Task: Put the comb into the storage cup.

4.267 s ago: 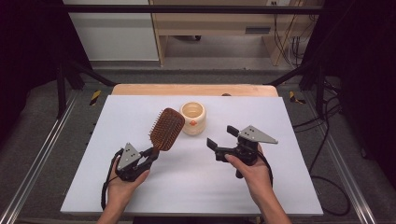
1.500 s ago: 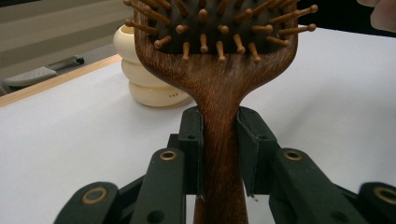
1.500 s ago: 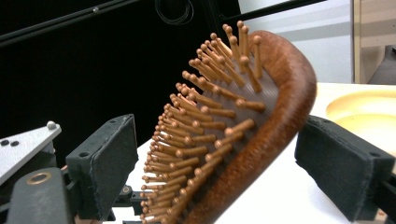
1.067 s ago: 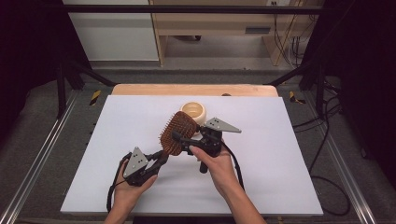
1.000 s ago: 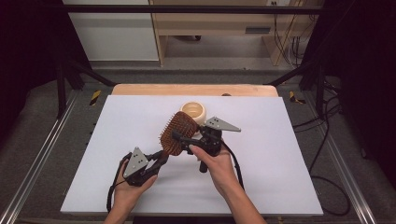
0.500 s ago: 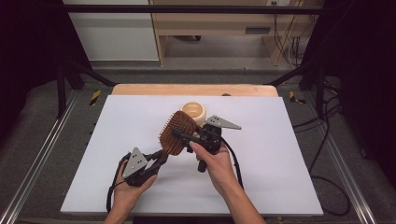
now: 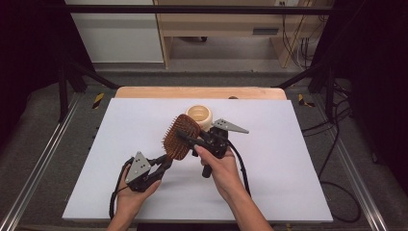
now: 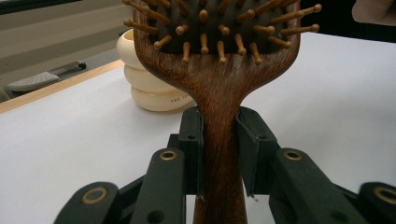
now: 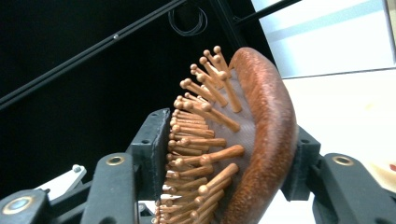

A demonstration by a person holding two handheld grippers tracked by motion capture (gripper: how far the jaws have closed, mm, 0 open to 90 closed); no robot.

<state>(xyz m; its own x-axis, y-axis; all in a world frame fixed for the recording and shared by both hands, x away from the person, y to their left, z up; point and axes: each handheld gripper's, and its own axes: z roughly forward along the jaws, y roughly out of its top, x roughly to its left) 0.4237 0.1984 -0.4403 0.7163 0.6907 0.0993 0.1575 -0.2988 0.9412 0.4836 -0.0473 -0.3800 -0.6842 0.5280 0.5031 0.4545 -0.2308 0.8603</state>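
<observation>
Hairbrush (image 7: 181, 136) was held above the table (image 7: 288, 168); left gripper (image 7: 163, 163) clamped its handle, right gripper (image 7: 185, 137) — jaws just closing — pinched the head. Best seat that grip squarely across bristles before the left lets go.

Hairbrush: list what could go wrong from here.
The right gripper has just been closing across the hairbrush head, one pad on the bristles; they may bend or let it slip. With the left gripper clamping the handle, any twist strains the neck. The cream cup close behind could get knocked.
</observation>
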